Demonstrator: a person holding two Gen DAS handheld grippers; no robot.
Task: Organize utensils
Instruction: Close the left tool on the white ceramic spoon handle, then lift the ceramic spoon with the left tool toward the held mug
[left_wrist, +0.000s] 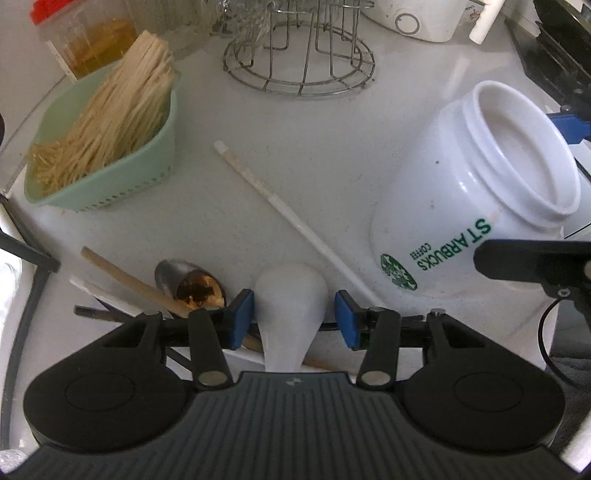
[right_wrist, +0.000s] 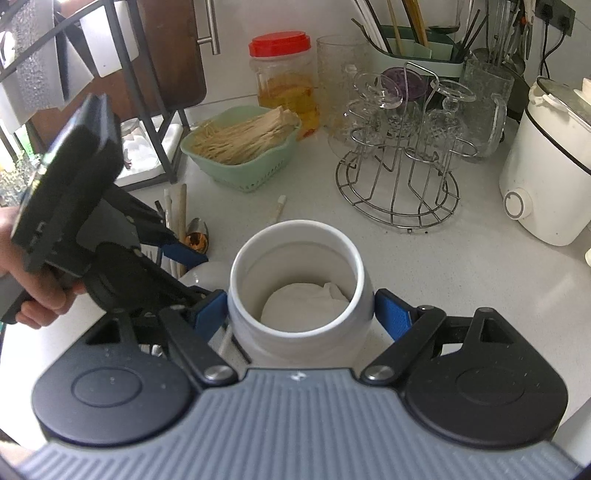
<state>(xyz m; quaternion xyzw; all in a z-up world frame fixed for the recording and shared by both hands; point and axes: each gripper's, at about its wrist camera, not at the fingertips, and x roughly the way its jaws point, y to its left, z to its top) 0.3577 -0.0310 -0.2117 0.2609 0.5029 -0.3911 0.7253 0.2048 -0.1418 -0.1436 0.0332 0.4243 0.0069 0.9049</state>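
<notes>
1. Utensils: white spoon (left_wrist: 291, 295), metal spoon (left_wrist: 192, 282), chopsticks (left_wrist: 295, 221) lie on the white counter (left_wrist: 295, 155) beside the white jar (left_wrist: 476, 192).
2. Green basket (left_wrist: 110, 177), wire rack (left_wrist: 299, 66), white cooker (right_wrist: 550, 162) stand further back.
3. Left gripper (left_wrist: 293, 317) is half spread, pads flanking the white spoon, apart from it.
4. Right gripper (right_wrist: 301, 314) clamps the jar body.

- We see the white ceramic jar (right_wrist: 295, 295) before the round wire glass rack (right_wrist: 397, 177).
- The white ceramic spoon (left_wrist: 291, 310) lies left of the jar, beside the metal spoon (left_wrist: 184, 280).
</notes>
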